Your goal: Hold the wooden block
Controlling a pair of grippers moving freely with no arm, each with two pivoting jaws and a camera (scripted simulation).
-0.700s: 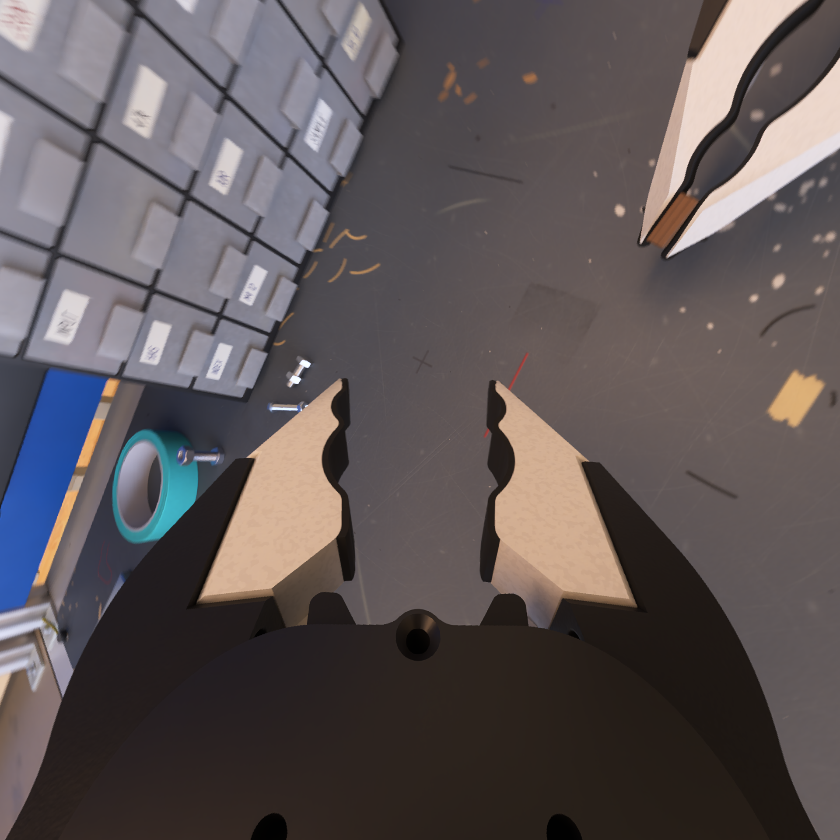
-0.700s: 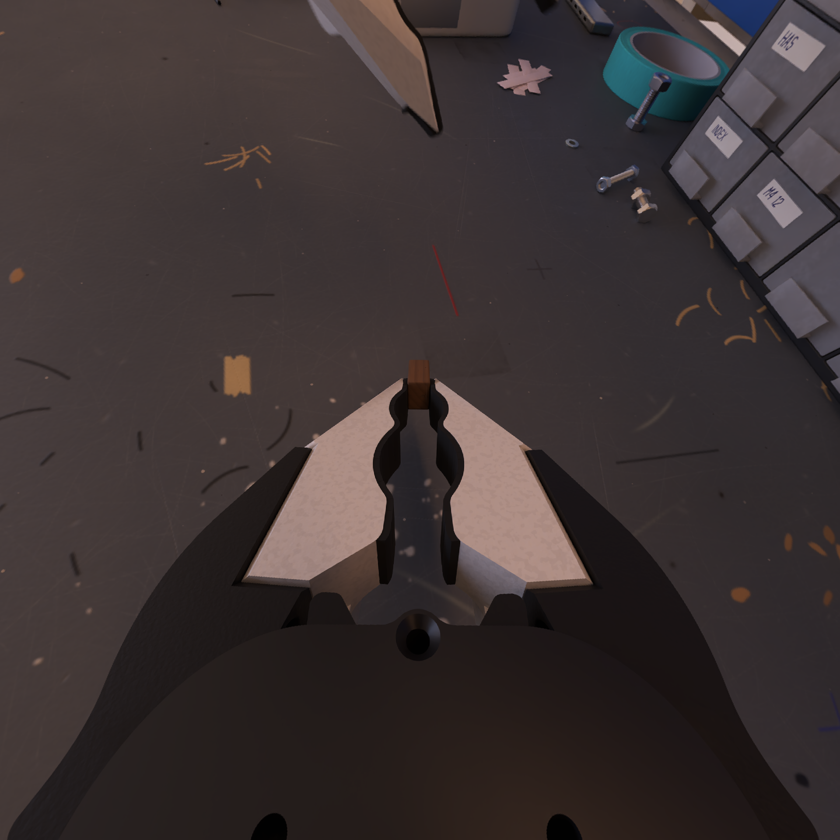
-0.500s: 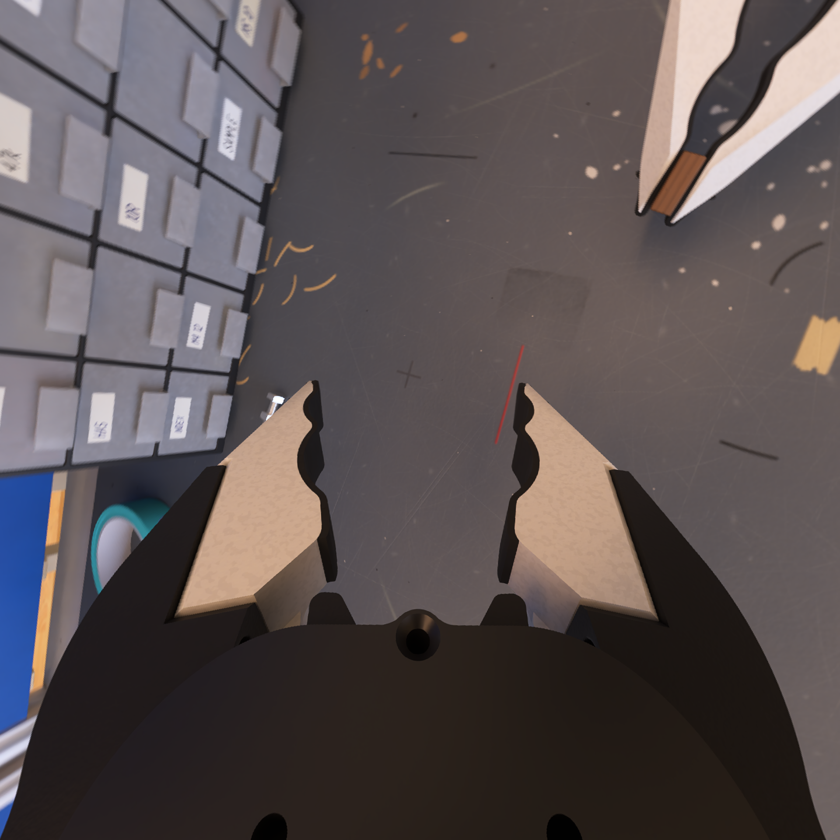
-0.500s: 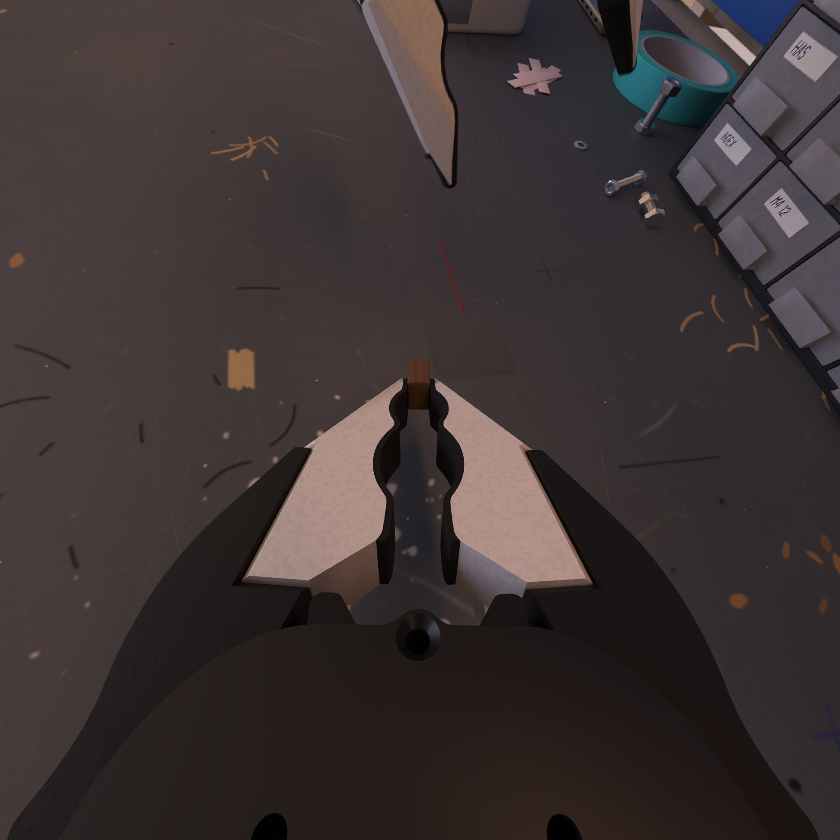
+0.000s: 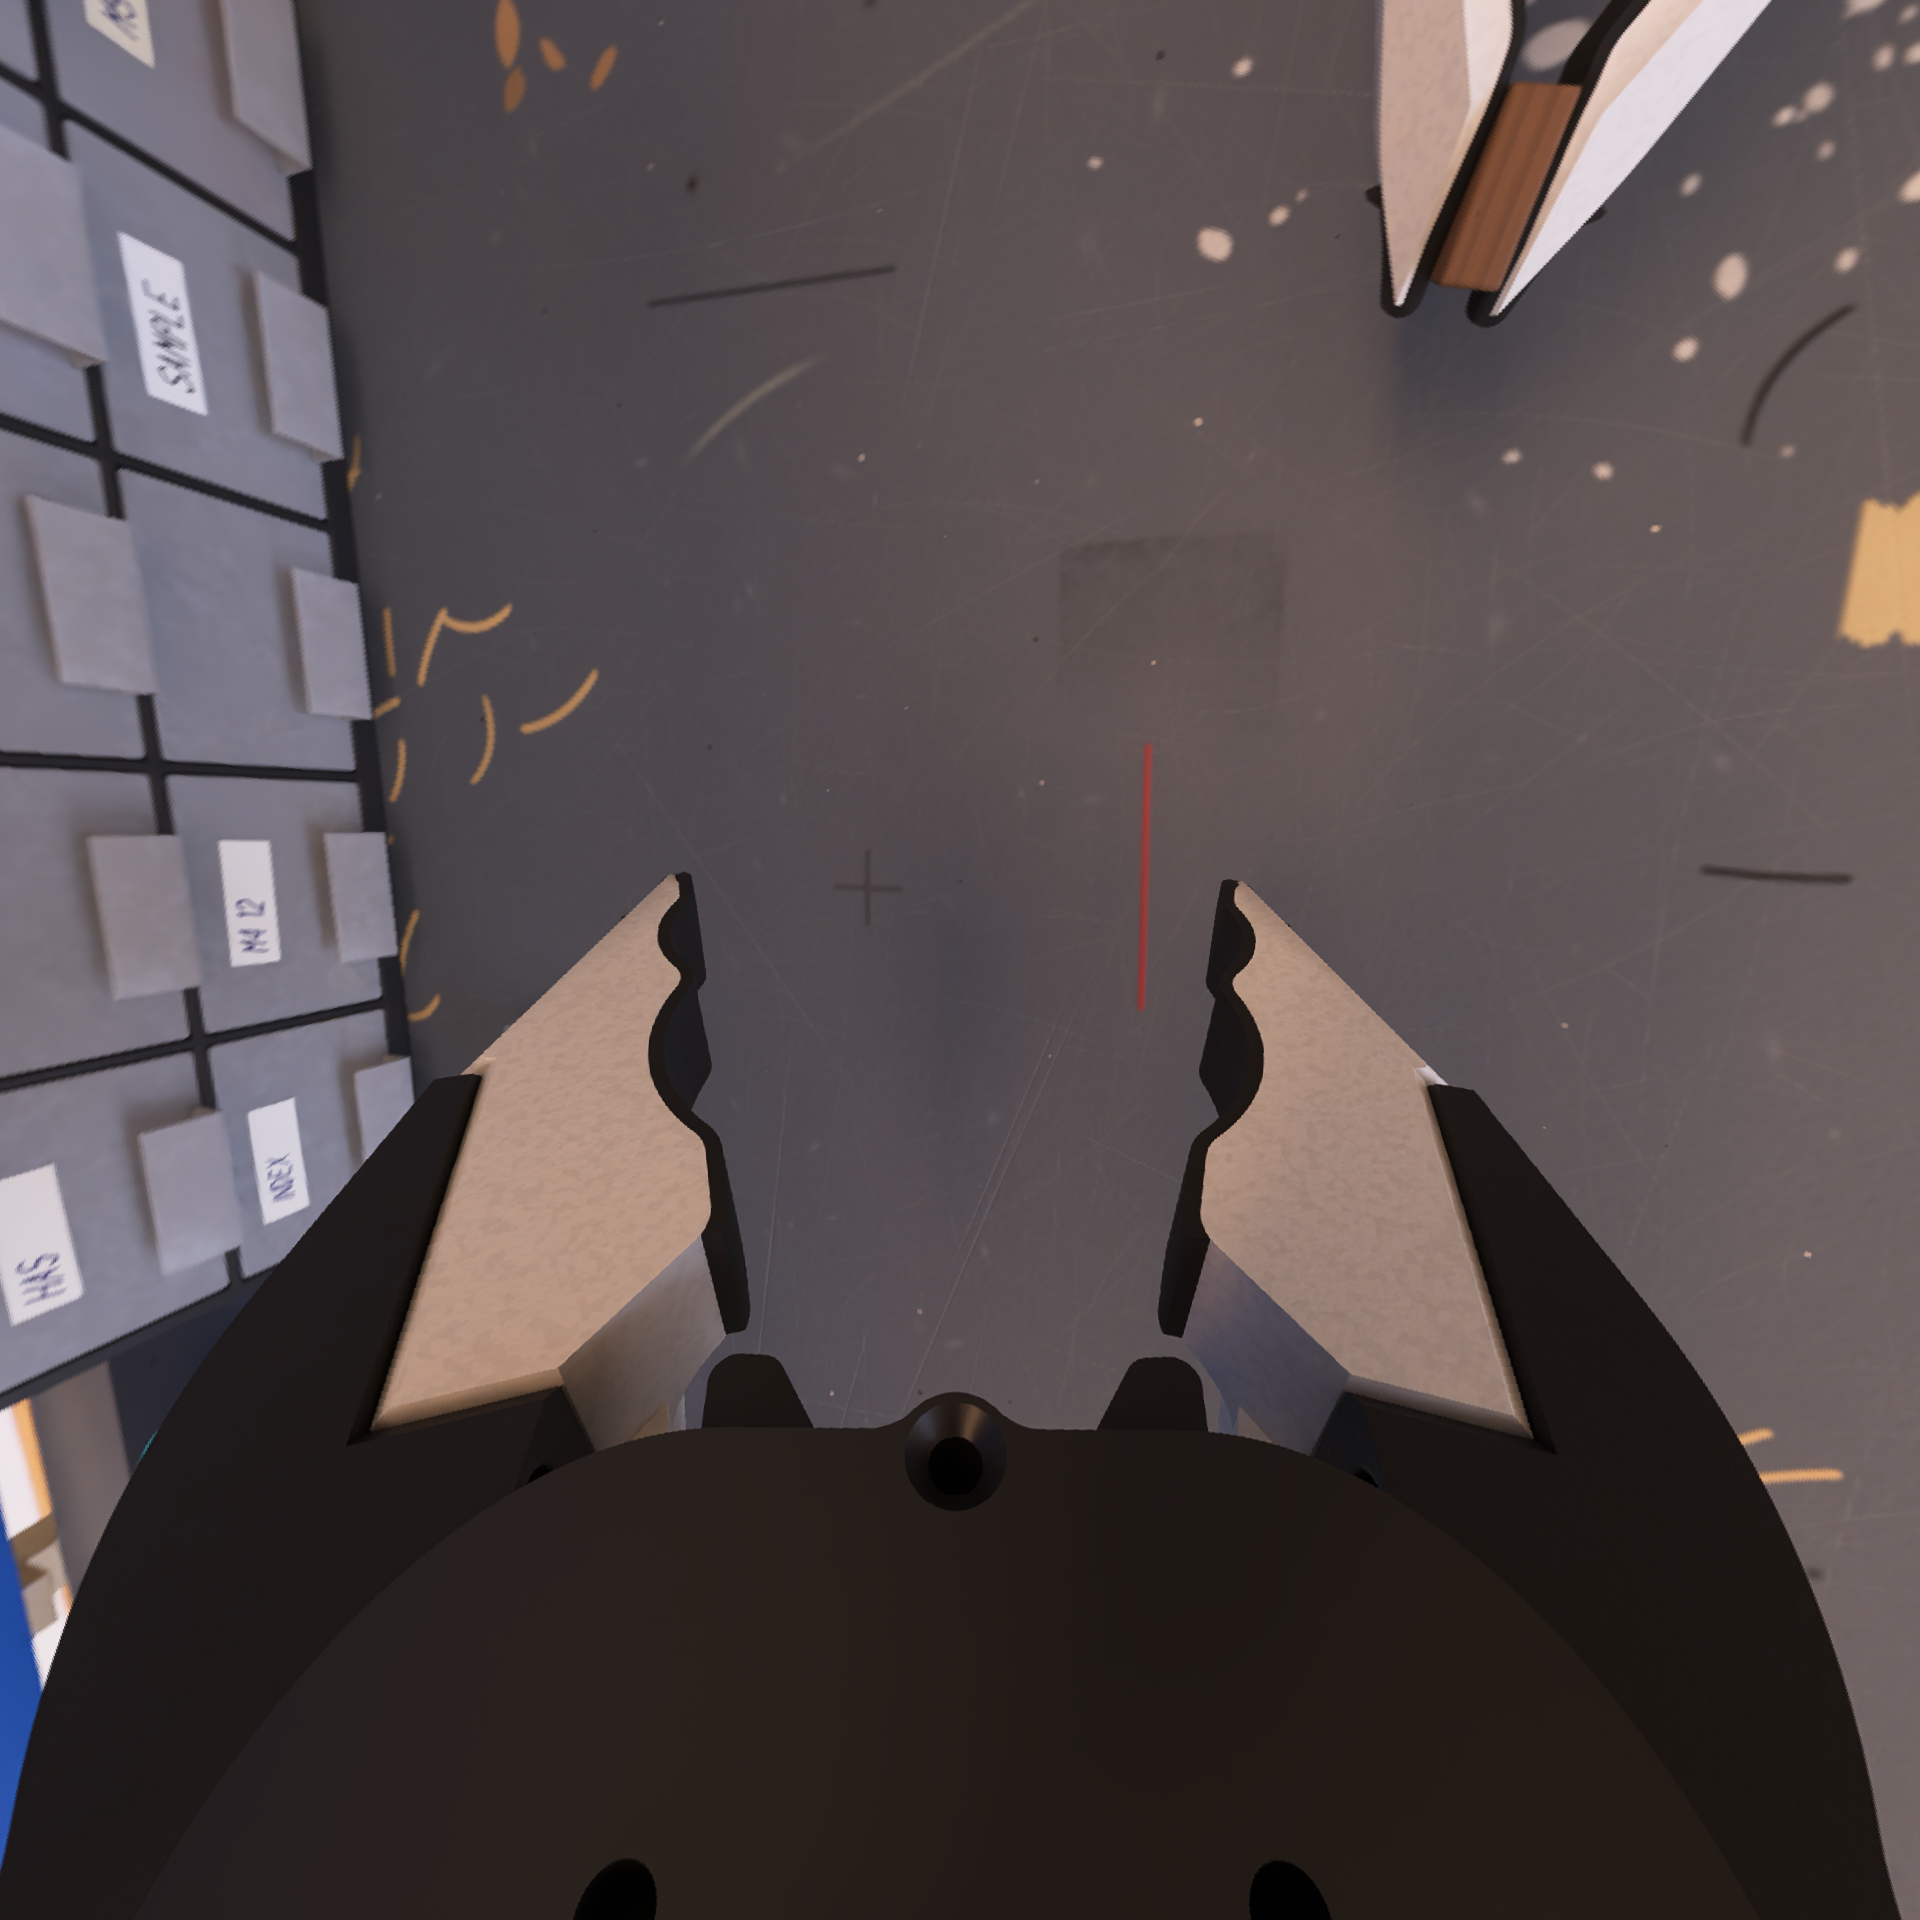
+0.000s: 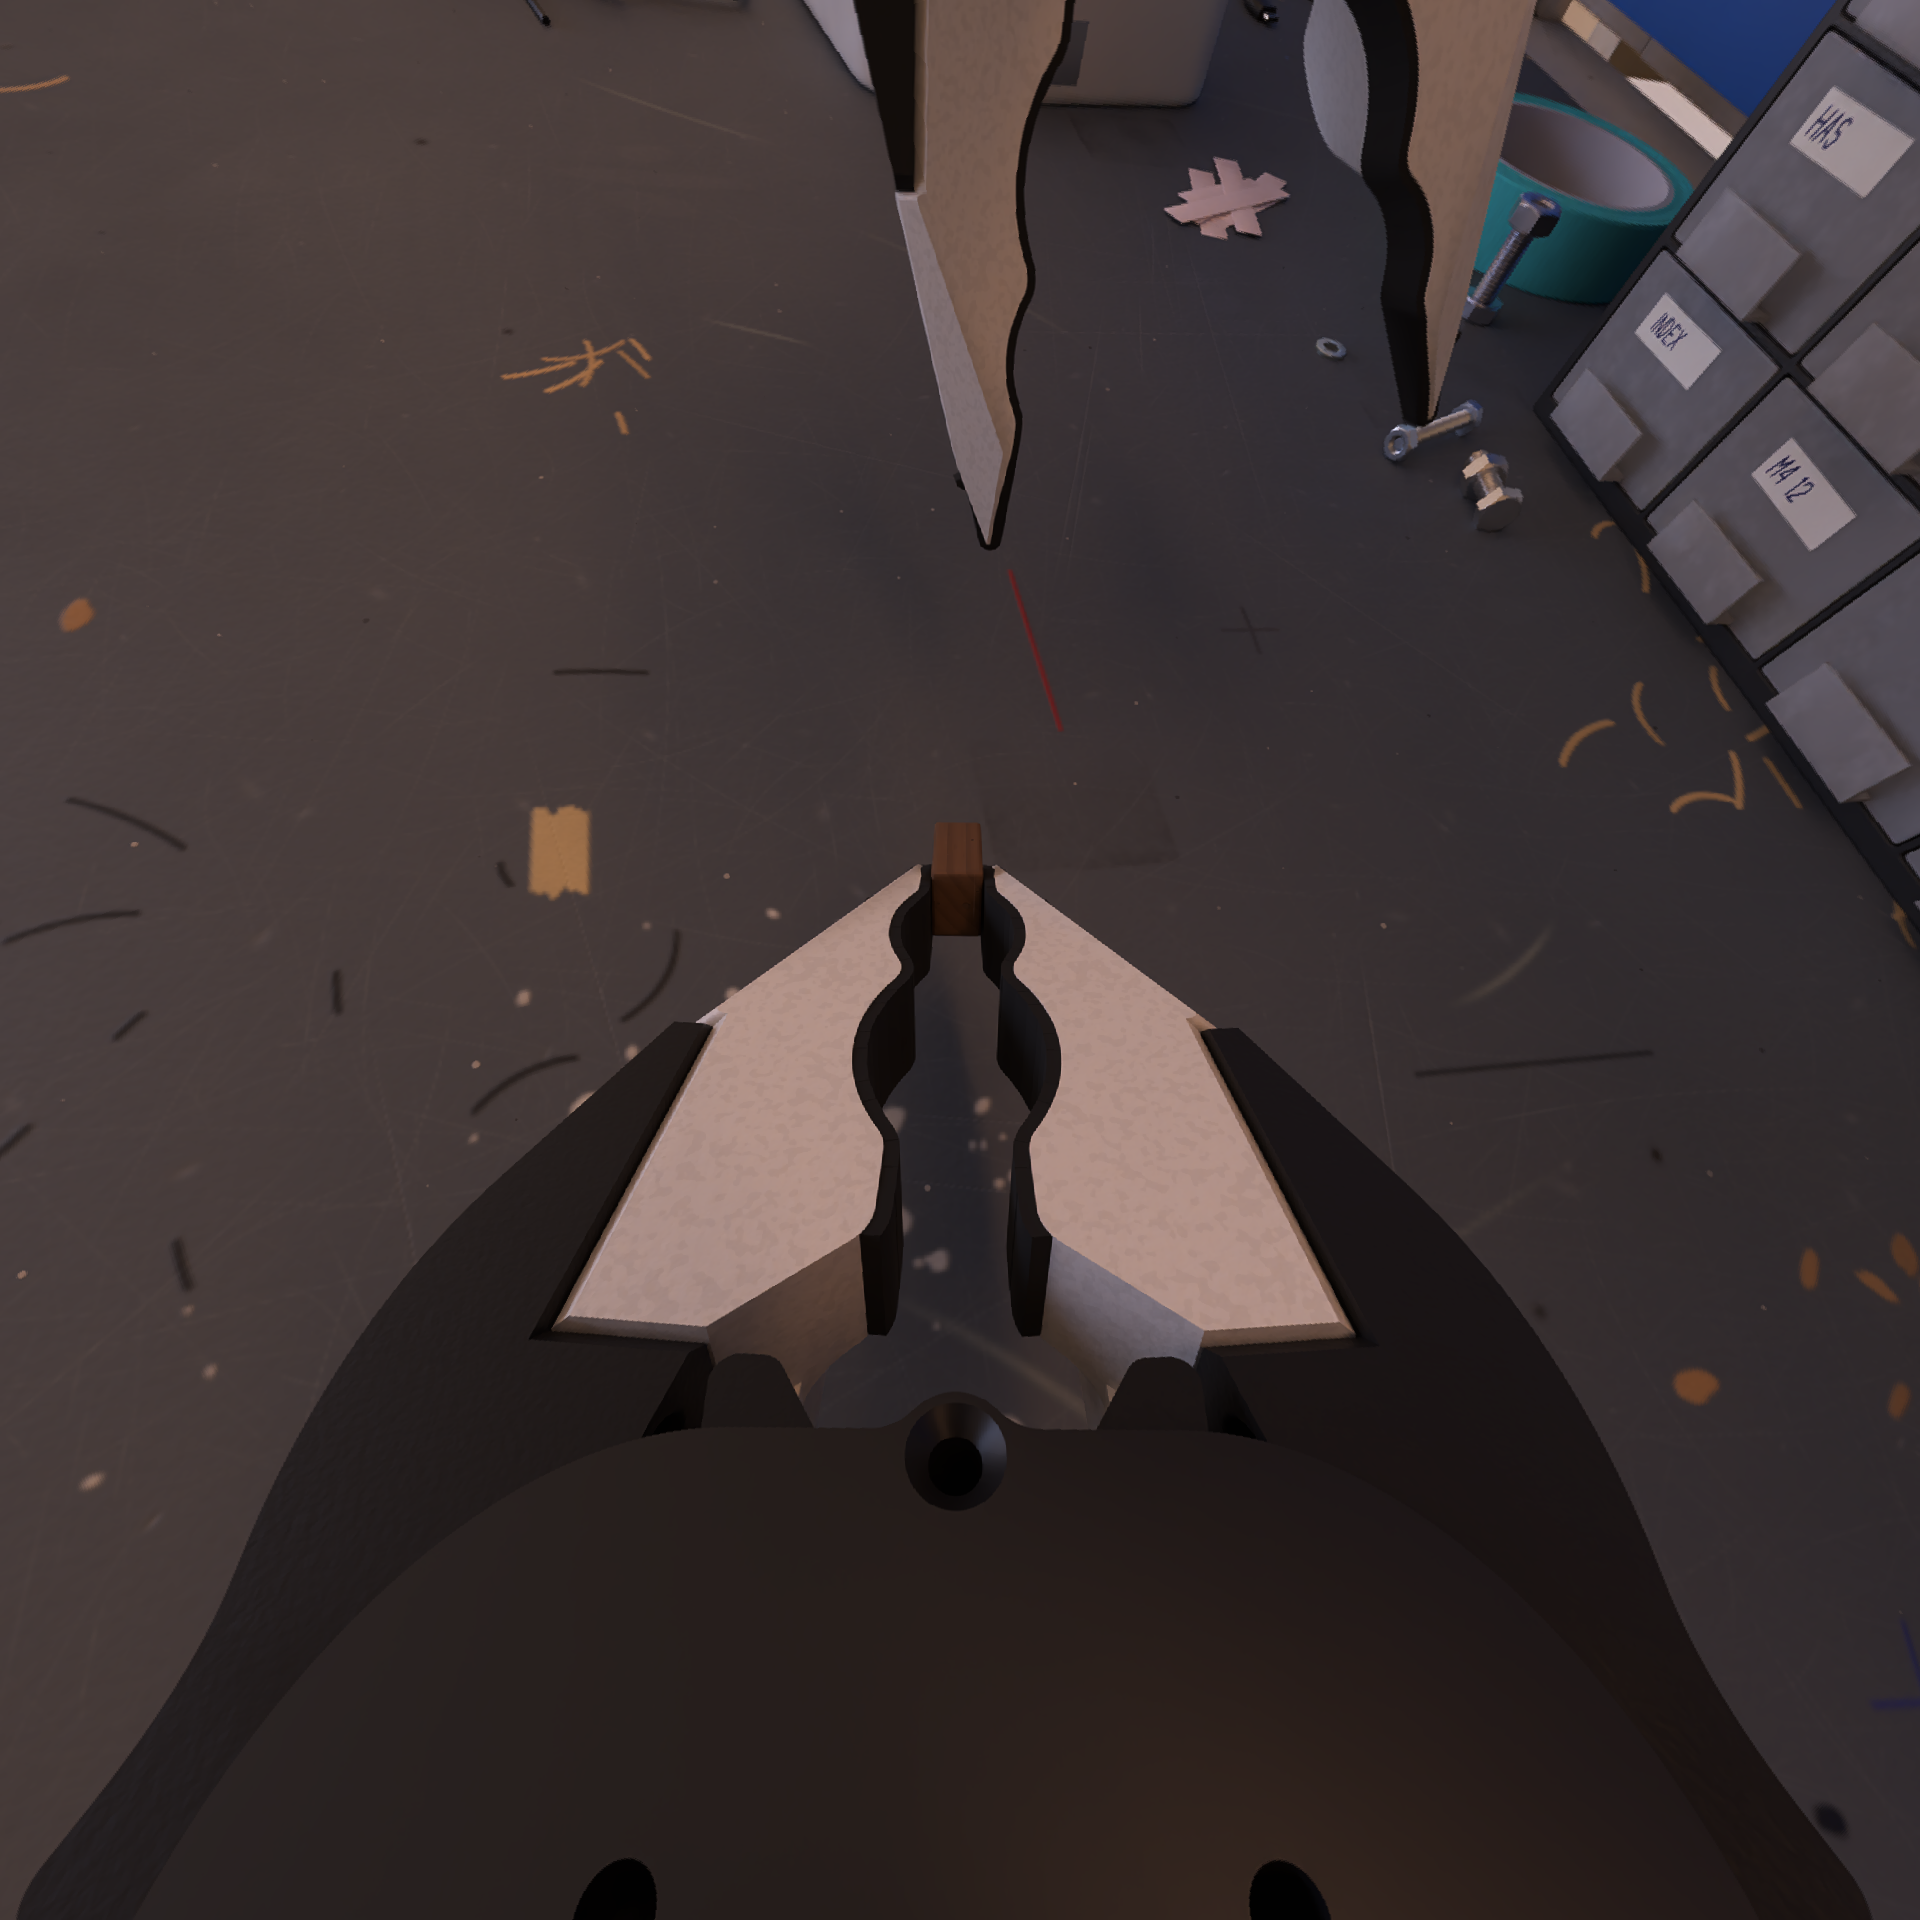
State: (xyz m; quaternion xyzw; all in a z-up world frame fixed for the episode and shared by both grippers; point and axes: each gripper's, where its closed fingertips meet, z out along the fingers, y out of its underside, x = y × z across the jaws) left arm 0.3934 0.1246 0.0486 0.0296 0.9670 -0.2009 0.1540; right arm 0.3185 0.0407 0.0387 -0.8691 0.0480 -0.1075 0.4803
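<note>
Our right gripper (image 6: 957,883) pinches the wooden block (image 6: 957,881) at its fingertips, above the dark workbench (image 6: 312,520). Our left gripper (image 5: 956,894) hangs spread wide and empty, beside the grey drawer cabinet (image 5: 177,644), well short of the block.

The dark grey bench (image 6: 312,520) carries teal tape (image 6: 1590,239), loose bolts (image 6: 1434,431) and grey drawers (image 5: 156,727).

Small brown wooden block (image 6: 957,881): only its end shows between the right gripper's (image 6: 957,883) fingertips, rest hidden behind the beige fingers (image 6: 790,1091). Teal tape roll (image 6: 1584,213) partly blocked by the left gripper's far finger (image 6: 1439,187), itself cropped by the top edge. Grey drawer cabinet (image 5: 156,644) cropped left.
</note>
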